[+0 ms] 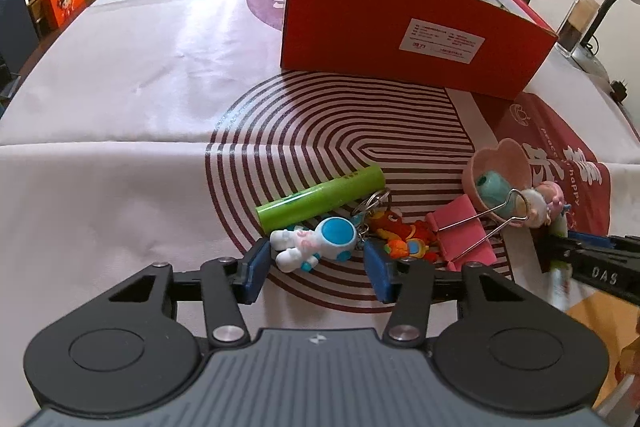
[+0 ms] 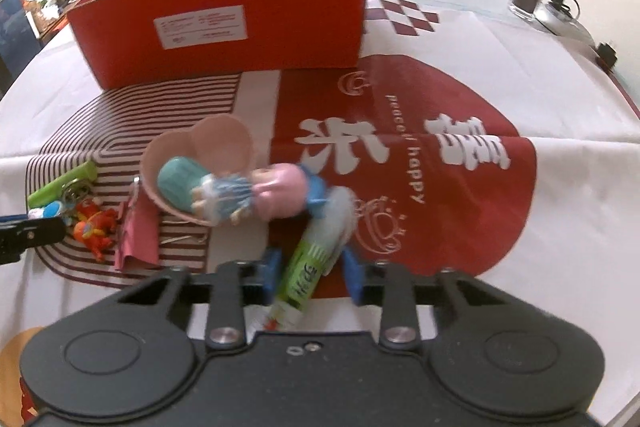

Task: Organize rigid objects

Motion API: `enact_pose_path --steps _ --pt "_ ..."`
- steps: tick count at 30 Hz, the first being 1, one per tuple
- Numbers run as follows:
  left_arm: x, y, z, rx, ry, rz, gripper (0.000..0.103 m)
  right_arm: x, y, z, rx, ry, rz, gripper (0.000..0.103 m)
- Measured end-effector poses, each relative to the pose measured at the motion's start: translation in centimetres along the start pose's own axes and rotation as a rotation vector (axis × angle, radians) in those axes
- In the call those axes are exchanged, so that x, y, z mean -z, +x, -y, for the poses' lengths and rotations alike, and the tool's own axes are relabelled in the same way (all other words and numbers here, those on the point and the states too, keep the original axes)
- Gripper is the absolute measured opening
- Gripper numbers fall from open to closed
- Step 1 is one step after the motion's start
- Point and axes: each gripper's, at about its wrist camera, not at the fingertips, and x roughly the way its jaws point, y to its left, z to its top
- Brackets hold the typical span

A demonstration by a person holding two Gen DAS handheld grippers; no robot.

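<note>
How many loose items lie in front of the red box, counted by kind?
Tubes: 2, green tube, glue stick
Figures and keychains: 3, astronaut, orange keychain, doll
Binder clips: 1, pink clip
Dishes: 1, pink heart dish
Total: 7

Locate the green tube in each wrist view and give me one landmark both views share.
Left wrist: green tube lies at centre, just beyond the astronaut keychain.
Right wrist: green tube sits at the far left edge, mostly cropped by clutter.
Shared landmark: the red box.
</note>
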Motion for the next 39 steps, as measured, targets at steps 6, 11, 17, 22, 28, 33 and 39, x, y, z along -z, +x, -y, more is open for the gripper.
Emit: enact_pose_path --steps 6,11,17,22,28,33,39 --pt "0.4 -0.7 0.1 -0.003 0.017 0.009 0.049 0.3 -0.7 1.2 -0.034 0.026 -0.006 0.021" --pt "0.8 -2.0 -0.3 0.013 0.013 0.015 0.048 0.8 -2.5 1.9 -0.071 0.035 0.013 0.021" --pt "0.8 -3.9 -0.7 0.042 -0.001 0.044 0.048 0.3 -5.3 2.3 -0.129 0.041 0.053 0.021" --pt "-0.3 -5.6 -1.2 0.07 -0.018 0.074 0.048 -1.2 -7.3 2.3 -0.174 0.04 0.096 0.021" --pt "-2.9 -7.9 -0.8 0.122 -0.037 0.117 0.048 -3.6 -8.8 2.0 -0.224 0.019 0.127 0.021" --pt "-5.6 -9.2 0.4 0.136 -0.01 0.164 0.048 -6.2 -9.6 1.8 -0.244 -0.011 0.154 0.021" --pt "-8.6 -9.5 1.2 0.145 -0.013 0.192 0.048 -9.7 -9.7 2.0 -0.265 -0.031 0.185 0.021"
